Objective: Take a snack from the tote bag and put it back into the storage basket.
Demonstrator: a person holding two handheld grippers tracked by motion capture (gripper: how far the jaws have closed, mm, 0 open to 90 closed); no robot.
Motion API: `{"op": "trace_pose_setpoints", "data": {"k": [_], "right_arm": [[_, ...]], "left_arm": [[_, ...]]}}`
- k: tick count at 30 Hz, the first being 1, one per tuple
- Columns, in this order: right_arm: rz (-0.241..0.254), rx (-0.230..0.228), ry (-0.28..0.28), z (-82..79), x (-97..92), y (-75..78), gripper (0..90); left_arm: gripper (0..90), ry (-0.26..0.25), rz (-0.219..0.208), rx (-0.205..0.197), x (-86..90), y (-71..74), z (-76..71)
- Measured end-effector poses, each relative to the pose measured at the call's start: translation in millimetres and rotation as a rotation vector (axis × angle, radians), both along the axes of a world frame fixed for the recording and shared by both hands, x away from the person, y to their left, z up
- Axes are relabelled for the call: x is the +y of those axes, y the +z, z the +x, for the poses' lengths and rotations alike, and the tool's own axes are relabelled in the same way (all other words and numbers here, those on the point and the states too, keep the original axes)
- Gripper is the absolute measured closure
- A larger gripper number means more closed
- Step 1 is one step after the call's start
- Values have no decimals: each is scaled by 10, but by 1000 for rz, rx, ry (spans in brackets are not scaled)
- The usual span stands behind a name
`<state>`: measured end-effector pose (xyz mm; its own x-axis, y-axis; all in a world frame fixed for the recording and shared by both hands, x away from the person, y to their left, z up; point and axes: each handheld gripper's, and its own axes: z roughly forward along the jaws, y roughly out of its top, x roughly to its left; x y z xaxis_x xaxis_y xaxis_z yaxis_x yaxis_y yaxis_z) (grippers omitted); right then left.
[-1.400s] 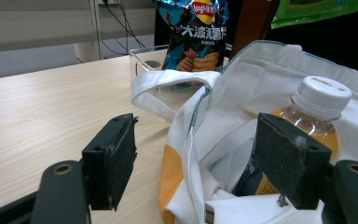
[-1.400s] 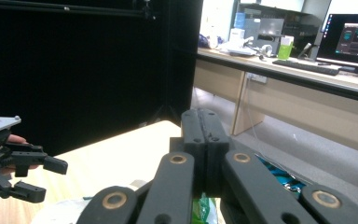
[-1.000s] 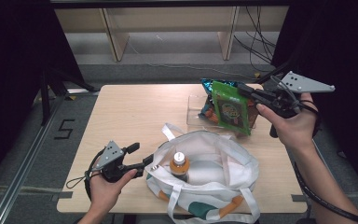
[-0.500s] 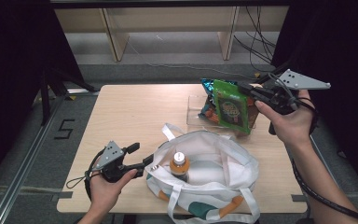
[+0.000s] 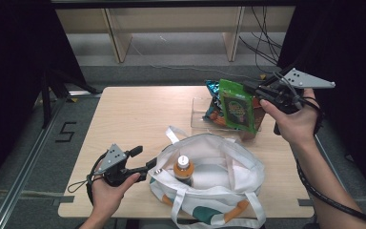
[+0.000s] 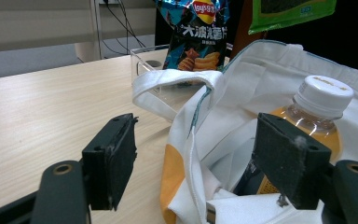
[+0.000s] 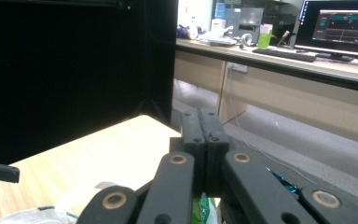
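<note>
The right gripper (image 5: 248, 88) is pinching the top edge of a green snack packet (image 5: 238, 107) (glossy, bright cartoon print), dangling it above the clear box (image 5: 200, 114). The left gripper (image 6: 196, 163), jaws apart, is straddling the white bag's (image 5: 228, 162) rim, which is hiding most of 1 bottle (image 5: 183, 169).

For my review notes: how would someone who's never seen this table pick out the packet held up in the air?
Start at the white tote bag on the table's near edge, then look past it to the clear plastic box. Above that box the right gripper pinches a green snack packet by its top edge; unlike the dark blue chip bag behind it, it hangs.
</note>
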<state>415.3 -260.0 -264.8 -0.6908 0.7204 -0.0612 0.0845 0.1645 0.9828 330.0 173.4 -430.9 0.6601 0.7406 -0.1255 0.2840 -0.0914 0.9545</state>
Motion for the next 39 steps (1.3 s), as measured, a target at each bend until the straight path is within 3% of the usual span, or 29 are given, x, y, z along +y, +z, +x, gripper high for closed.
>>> {"op": "trace_pose_setpoints", "data": {"k": [4,6,13,14,17,21,22,25,29,30,31,33,39], "right_arm": [[13,21,4,10,11,-4,900],[-1,-15,-11,31,2,-2,900],[2,-10,-3,56,15,-7,900],[11,11,-6,50,25,-11,900],[-1,-10,-9,77,22,-17,900],[14,16,-12,84,35,-31,900],[2,-10,-5,114,28,-33,900],[9,12,-15,130,25,-51,900],[-5,0,-29,180,2,-72,900],[18,37,-34,169,21,-77,900],[3,11,-32,198,9,-83,900],[3,28,-39,208,15,-92,900],[-3,24,-40,278,17,-132,900]], "left_arm": [[290,0,0,-1,1,1,0],[290,0,0,-1,0,1,0],[290,0,-1,0,2,0,1],[290,0,0,-1,2,0,1],[290,1,0,0,2,-1,1],[290,0,1,-1,0,1,1],[290,-1,1,-1,-1,0,1],[290,0,1,-1,0,0,1],[290,0,1,0,2,-2,4],[290,-1,1,0,2,-2,4],[290,-1,1,1,2,-2,4],[290,0,1,0,3,-2,3],[290,-1,1,1,1,-3,4]]}}
